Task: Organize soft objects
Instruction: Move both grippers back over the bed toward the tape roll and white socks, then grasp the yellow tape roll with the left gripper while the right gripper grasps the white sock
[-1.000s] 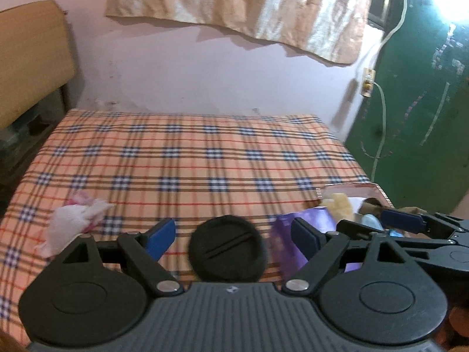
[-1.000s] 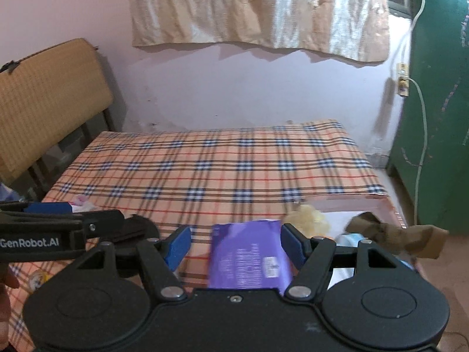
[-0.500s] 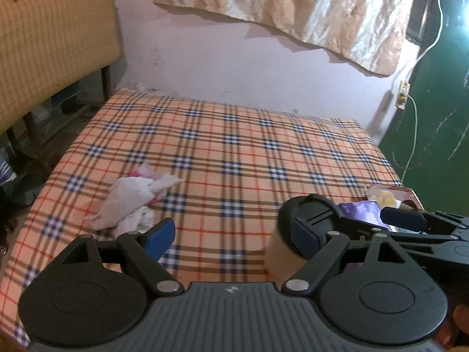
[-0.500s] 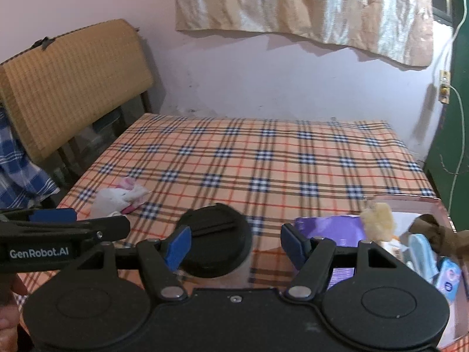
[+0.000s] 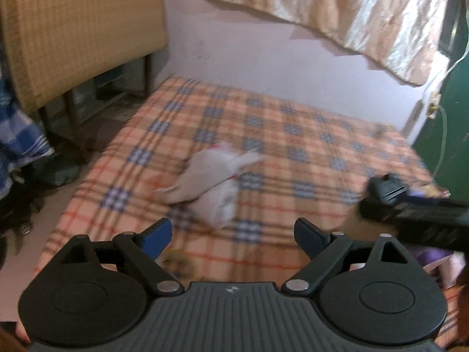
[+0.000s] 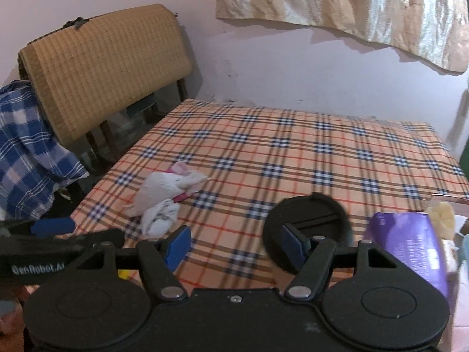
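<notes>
Plaid bed (image 6: 293,146) mostly bare; white cloth bundle (image 6: 164,193) near left edge (crumpled).

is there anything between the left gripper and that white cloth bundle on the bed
Nothing visible. The left gripper has its jaws opening and empty, and only bare plaid bedcover lies between them and the white cloth bundle just ahead. The right gripper sits off to the side, clear of that path.

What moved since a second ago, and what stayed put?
Both grippers swung left across the bed: the left gripper, jaws opening and empty, now faces the white cloth bundle. The right gripper stays open and empty. The bundle, black lid and purple pack lie unmoved.
</notes>
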Motion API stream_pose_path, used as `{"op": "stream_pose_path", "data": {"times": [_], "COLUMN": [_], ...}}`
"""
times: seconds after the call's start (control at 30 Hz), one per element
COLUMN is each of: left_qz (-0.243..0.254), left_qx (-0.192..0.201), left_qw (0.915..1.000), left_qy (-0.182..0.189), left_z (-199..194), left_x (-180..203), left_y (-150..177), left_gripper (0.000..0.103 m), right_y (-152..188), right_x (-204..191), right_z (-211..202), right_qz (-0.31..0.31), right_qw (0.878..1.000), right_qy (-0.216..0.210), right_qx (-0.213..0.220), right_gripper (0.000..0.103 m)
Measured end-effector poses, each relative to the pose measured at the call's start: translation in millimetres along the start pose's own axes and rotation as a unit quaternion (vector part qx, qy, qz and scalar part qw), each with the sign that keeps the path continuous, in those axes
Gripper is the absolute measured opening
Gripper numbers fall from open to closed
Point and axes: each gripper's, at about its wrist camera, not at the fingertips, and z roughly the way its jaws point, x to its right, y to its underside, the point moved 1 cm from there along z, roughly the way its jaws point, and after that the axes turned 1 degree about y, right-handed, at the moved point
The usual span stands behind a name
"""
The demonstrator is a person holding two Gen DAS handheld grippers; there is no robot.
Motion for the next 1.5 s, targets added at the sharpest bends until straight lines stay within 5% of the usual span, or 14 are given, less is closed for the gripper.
{"op": "stream_pose_path", "data": {"times": [0.33,0.67,0.73,0.83,0.9,1.5], "left_qz": [-0.007,0.016,0.028,0.065,0.073,-0.033], "left_qx": [-0.051,-0.04,-0.031,-0.015,-0.011,0.001], "left_qw": [0.9984,0.9985,0.9985,0.9968,0.9965,0.9994], "left_qy": [-0.023,-0.033,-0.035,-0.045,-0.038,-0.007], "left_z": [37.0,66.1,69.7,69.6,68.2,53.4], "left_x": [-49.2,-50.8,-48.8,-43.3,-43.7,-87.8], "left_y": [42.3,50.4,50.3,53.1,53.6,29.9], "left_gripper": [0.094,0.097,0.093,0.066,0.061,0.061], "right_y": [10.9,16.4,15.9,15.3,15.2,0.6], "right_x": [-30.4,-46.7,-50.9,-57.5,-61.3,-107.3], "right_z": [17.5,41.8,47.9,59.2,68.5,185.4], "right_qz": [-0.006,-0.007,-0.009,-0.014,-0.013,-0.036], "right_qw": [1.0,0.999,0.999,0.998,0.998,0.992], "right_qy": [-0.022,-0.03,-0.032,-0.036,-0.04,-0.062], "right_qx": [-0.014,-0.039,-0.043,-0.049,-0.056,-0.103], "right_gripper": [0.08,0.08,0.08,0.08,0.08,0.081]}}
